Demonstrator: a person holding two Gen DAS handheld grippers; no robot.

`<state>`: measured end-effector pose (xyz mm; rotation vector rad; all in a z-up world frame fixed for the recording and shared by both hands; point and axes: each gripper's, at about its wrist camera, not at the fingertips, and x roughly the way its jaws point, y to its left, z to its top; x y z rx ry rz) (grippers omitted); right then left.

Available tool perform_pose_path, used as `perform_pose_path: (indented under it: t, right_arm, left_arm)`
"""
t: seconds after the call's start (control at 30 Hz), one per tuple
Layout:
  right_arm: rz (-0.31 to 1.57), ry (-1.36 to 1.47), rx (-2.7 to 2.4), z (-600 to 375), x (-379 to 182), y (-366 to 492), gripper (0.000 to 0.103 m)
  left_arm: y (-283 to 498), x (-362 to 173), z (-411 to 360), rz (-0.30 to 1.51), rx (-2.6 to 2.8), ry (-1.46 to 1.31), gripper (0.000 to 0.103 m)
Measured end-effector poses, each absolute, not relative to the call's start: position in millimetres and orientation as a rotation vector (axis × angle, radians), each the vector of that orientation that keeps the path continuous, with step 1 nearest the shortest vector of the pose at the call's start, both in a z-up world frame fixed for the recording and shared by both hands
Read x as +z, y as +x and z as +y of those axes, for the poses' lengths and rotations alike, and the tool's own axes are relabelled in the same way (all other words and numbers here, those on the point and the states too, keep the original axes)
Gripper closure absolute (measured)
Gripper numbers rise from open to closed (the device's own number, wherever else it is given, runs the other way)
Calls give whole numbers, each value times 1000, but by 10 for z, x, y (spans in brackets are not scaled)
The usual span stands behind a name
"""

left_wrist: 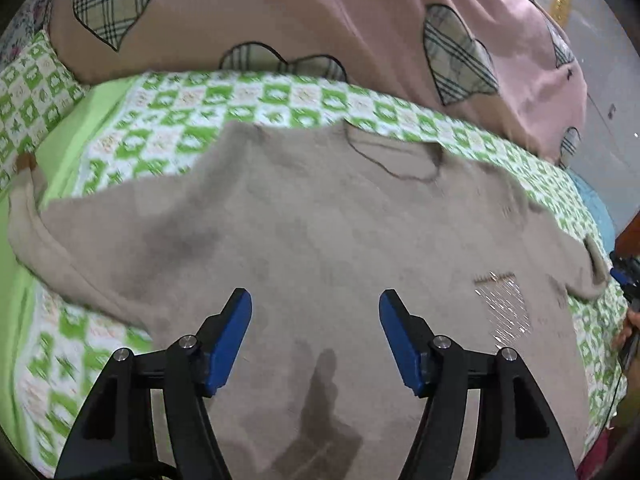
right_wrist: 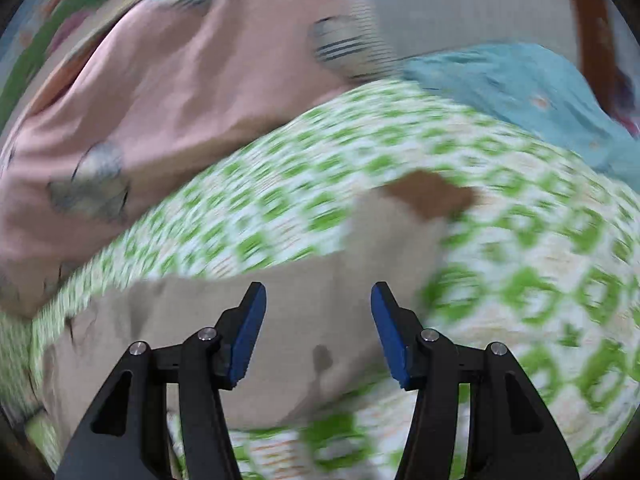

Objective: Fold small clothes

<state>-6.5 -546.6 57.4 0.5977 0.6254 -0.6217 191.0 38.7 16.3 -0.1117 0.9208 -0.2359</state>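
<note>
- Beige sweater [left_wrist: 320, 240] lies spread flat on the bed [left_wrist: 100, 120], over the green-and-white checked sheet, body up and neckline toward the bed's far edge.
- 1 sleeve runs out toward the bed's left edge, the other toward the right edge; its brown cuff [right_wrist: 432, 194] shows in the right wrist view.
- Pink heart-print blanket [left_wrist: 280, 12] is bunched along the far edge, clear of the sweater.
- Left gripper [left_wrist: 316, 312]: fingers apart, nothing between them, hovering over the sweater's lower body.
- Right gripper [right_wrist: 318, 304]: fingers apart, empty, above the right sleeve area. View is heavily smeared, so exact contact with the cloth can't be told.
- Step, my read: garment is laid out and released; no fold made yet. Both grippers are between grasps.
- Next move likely calls for pinching a sleeve near the cuff and carrying it across the body toward the middle, with the other gripper pinning the body.
- Needs a shallow pinch: top layer only, not the sheet underneath.
</note>
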Motion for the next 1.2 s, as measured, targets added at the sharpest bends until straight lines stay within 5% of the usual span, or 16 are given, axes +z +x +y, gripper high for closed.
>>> perform_pose_path:
  t: [0.27, 0.33, 0.37, 0.4, 0.7, 1.2]
  right_arm:
    - [524, 853, -623, -6115, 365, -150, 47]
    - [563, 868, -602, -6161, 289, -30, 63]
    - [581, 856, -601, -6154, 274, 23, 88]
    - [600, 830, -599, -6102, 285, 79, 94]
    - [605, 592, -190, -4517, 760, 700, 96]
    - [781, 528, 383, -1829, 206, 2049, 96]
  left_arm:
    - [1704, -100, 135, 1000, -274, -116, 36]
    - [1687, -148, 128, 1010, -277, -114, 36]
    - [1679, -169, 133, 1017, -275, -113, 36]
    - [1679, -184, 148, 1022, -272, -118, 36]
    - [1554, -203, 349, 1019, -286, -199, 36]
    - [1364, -105, 994, 962, -324, -402, 35]
